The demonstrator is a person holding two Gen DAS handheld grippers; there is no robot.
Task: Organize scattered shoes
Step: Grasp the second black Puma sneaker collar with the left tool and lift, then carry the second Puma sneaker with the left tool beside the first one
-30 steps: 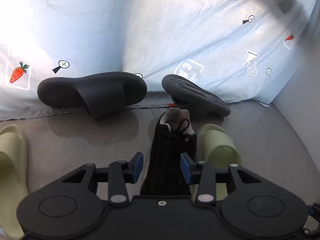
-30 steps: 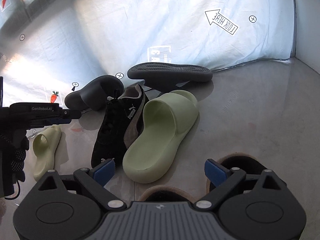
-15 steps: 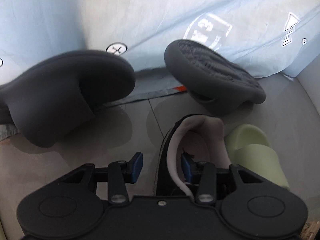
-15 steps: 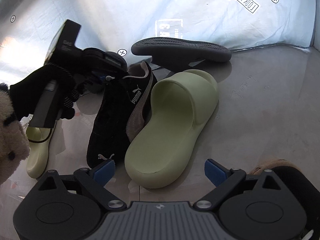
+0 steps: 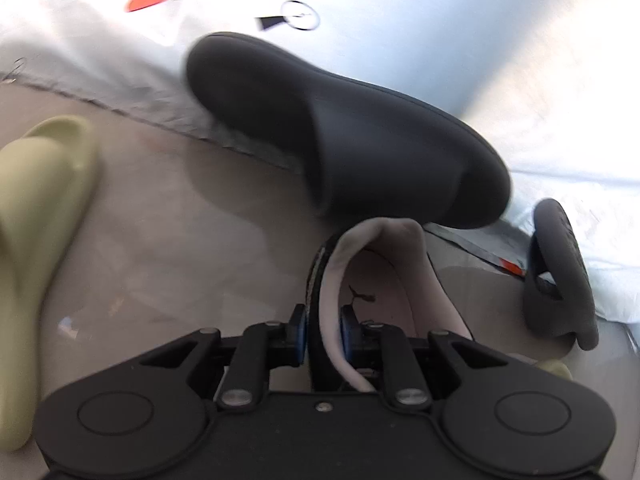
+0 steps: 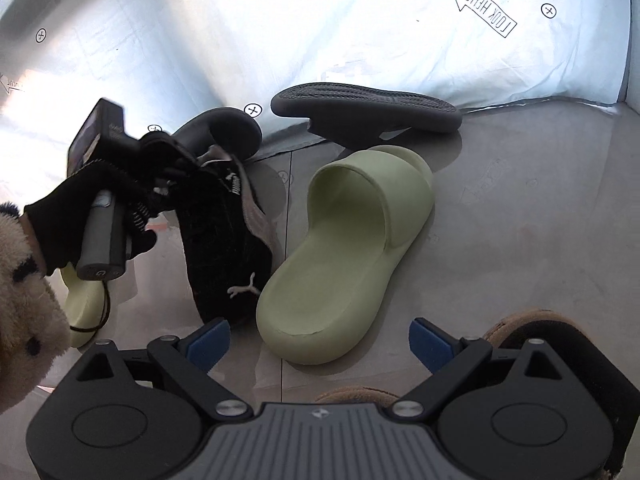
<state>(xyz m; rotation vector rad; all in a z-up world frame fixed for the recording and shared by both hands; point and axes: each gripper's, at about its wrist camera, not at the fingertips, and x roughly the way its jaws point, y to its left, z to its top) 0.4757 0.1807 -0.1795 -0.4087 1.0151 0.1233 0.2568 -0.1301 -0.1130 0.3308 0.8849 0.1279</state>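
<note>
The left gripper [image 5: 323, 330] has its blue pads on either side of the heel collar of the black sneaker [image 5: 380, 280], one pad outside the black wall and the other inside against the pale lining; the jaws are closing on that collar and the pads already look pressed to it. In the right wrist view the same gripper [image 6: 176, 160] is held by a black-gloved hand [image 6: 76, 216] with a fuzzy tan sleeve [image 6: 24, 304] at the wrist, reaching down onto the far end of the black sneaker [image 6: 228, 240], which lies lengthwise on the grey floor [image 6: 520, 240] with its toe nearer the camera. Just right of the sneaker, and touching its side, lies a pale green slide [image 6: 352, 248]; its mate, a second green slide [image 6: 84, 300], shows partly under the gloved hand on the left. Beyond the sneaker a dark grey slide [image 5: 340, 128] sits against the pale blue sheet [image 6: 360, 32] at the far side, and another dark grey slide [image 6: 364, 114] rests tipped up, its ribbed sole showing, to the far right of it. The right gripper [image 6: 320, 340] hangs over the near floor with its jaws wide apart and nothing between them, the heel of the green slide just beyond its pads.
</note>
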